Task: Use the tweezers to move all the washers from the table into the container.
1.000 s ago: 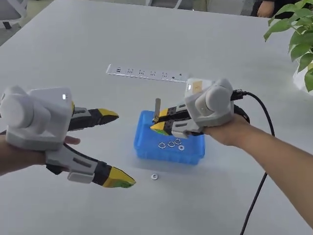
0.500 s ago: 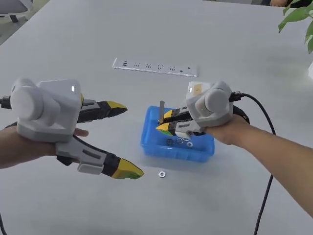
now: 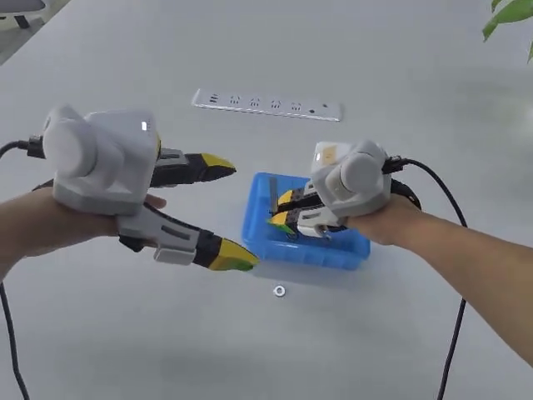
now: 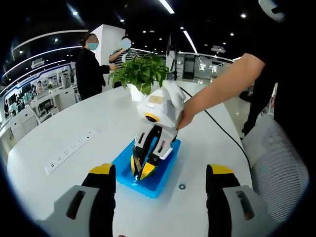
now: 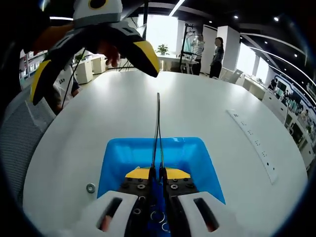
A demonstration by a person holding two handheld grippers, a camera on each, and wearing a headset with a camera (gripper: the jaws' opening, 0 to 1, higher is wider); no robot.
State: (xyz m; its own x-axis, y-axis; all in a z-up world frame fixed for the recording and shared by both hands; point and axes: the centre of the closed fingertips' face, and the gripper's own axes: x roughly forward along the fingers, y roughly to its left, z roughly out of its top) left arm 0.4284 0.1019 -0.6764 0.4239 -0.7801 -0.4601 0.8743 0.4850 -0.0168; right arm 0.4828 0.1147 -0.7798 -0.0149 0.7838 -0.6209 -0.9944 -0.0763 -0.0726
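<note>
A blue container (image 3: pixel 350 250) sits mid-table, with several washers (image 5: pixel 157 217) lying in it. My right gripper (image 3: pixel 281 210) hovers over it, shut on a pair of thin metal tweezers (image 5: pixel 158 128) whose tips point up and away past the container's far wall. One loose washer (image 3: pixel 279 290) lies on the table just in front of the container; it is also in the left gripper view (image 4: pixel 182 186) and the right gripper view (image 5: pixel 91 187). My left gripper (image 3: pixel 236 212) is open and holds nothing, to the left of the container with its lower fingertip near the front left corner.
A white power strip (image 3: pixel 266 106) lies beyond the container. A black cable (image 3: pixel 450 250) trails from the right gripper toward the near edge. A potted plant (image 4: pixel 140 74) stands at the far right. People stand in the room behind the table.
My left gripper has come in closer to the container's left side. The right gripper has shifted over the washers in the container, so the head view has lost them.
</note>
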